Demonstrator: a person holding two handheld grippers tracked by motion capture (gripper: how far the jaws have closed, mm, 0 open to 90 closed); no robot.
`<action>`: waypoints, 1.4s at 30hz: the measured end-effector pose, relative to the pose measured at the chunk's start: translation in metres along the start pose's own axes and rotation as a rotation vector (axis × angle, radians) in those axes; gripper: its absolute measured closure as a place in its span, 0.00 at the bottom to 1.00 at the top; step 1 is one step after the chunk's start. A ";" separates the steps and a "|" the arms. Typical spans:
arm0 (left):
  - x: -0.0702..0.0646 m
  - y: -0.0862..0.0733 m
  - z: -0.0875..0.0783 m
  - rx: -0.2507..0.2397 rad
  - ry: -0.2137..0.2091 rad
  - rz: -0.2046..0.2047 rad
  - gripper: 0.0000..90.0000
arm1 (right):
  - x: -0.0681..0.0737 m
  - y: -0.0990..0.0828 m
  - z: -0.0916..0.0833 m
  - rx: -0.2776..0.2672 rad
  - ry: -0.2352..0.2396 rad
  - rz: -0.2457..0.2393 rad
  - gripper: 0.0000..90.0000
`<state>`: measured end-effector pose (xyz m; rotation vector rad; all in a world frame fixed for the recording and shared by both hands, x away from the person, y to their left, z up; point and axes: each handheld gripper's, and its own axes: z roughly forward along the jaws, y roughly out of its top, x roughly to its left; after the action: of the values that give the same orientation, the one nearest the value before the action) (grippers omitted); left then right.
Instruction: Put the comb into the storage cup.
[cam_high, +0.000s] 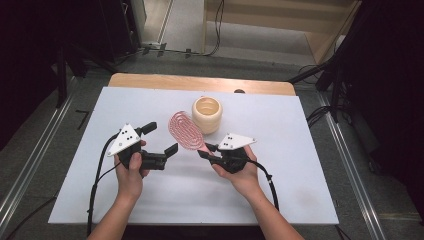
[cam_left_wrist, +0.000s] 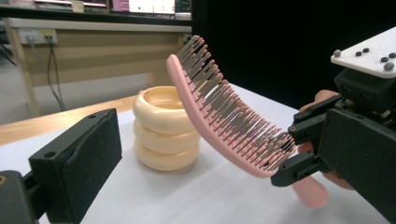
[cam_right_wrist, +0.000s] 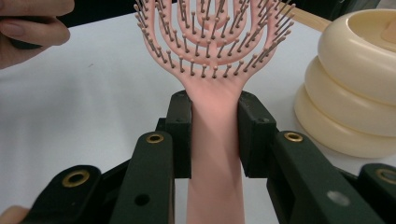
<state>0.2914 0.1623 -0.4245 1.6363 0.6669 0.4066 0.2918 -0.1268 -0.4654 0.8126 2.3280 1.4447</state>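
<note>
You've got the pink hairbrush (cam_right_wrist: 212, 70) pinched by its handle in the right gripper (cam_high: 208, 150) and lifted off the table (cam_high: 300, 200) just beside the cream ringed cup (cam_high: 207, 114), left gripper (cam_high: 160, 137) spread and empty, so placing it looks still to do.
</note>
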 end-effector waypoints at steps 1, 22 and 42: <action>0.000 0.000 0.000 0.006 -0.006 -0.003 0.00 | 0.002 0.000 0.000 0.000 -0.003 -0.005 0.75; -0.003 0.000 0.009 0.045 -0.010 -0.120 0.16 | 0.027 0.001 0.009 -0.032 0.017 -0.055 0.75; -0.001 -0.001 0.010 0.058 -0.024 -0.218 0.47 | 0.041 0.001 0.015 -0.043 -0.012 -0.071 0.75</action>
<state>0.2966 0.1536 -0.4274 1.6004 0.8355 0.2112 0.2668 -0.0911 -0.4689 0.7179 2.2845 1.4517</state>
